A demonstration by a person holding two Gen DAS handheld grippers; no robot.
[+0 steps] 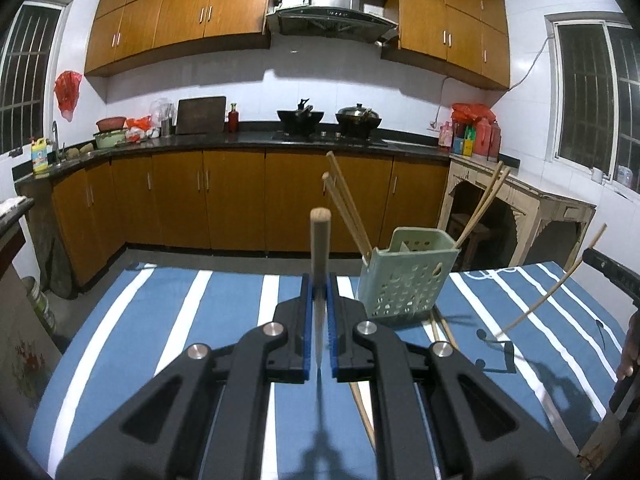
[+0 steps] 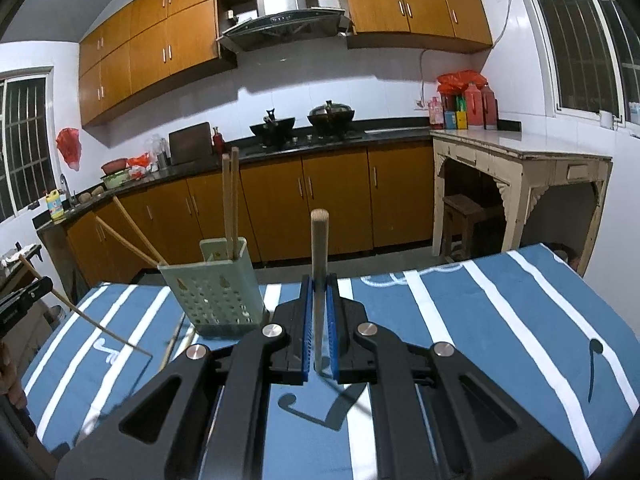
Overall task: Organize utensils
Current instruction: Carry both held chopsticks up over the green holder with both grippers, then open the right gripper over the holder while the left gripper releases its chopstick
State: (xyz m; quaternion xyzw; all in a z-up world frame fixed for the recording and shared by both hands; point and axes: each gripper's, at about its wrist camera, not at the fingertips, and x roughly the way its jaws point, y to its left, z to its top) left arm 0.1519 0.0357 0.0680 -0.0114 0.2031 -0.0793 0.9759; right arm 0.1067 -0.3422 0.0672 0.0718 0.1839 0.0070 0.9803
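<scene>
Room: kitchen at night, orange-brown cabinets above and below a dark counter, white tiled walls, barred windows.
Surface: table under a blue cloth (image 1: 192, 320) with white stripes.
Holder: pale green perforated utensil holder (image 1: 404, 280) upright on the cloth, toward the far edge.
In the holder: four wooden chopsticks (image 1: 348, 204) leaning out over the rim, two to each side in the left wrist view.
On the cloth: two more chopsticks (image 1: 362, 404) lying flat just in front of the holder, ends near its base.
Left gripper (image 1: 320, 300): closed tight on one wooden chopstick (image 1: 320, 240), blue pads (image 1: 307, 320) pressing both sides, blunt end raised toward the counter.
Right gripper (image 2: 320, 300): likewise clamped on a single chopstick (image 2: 319, 256), blunt end up and forward.
Relative places: holder just right of the left gripper's chopstick, just left of the right gripper's.
Edges of view: a person's hand (image 1: 630, 344) at the right border of the left wrist view.
Background: range hood (image 1: 332, 12), two woks on the stove (image 1: 328, 118), worn cream side table (image 2: 520, 168) by the right wall.
</scene>
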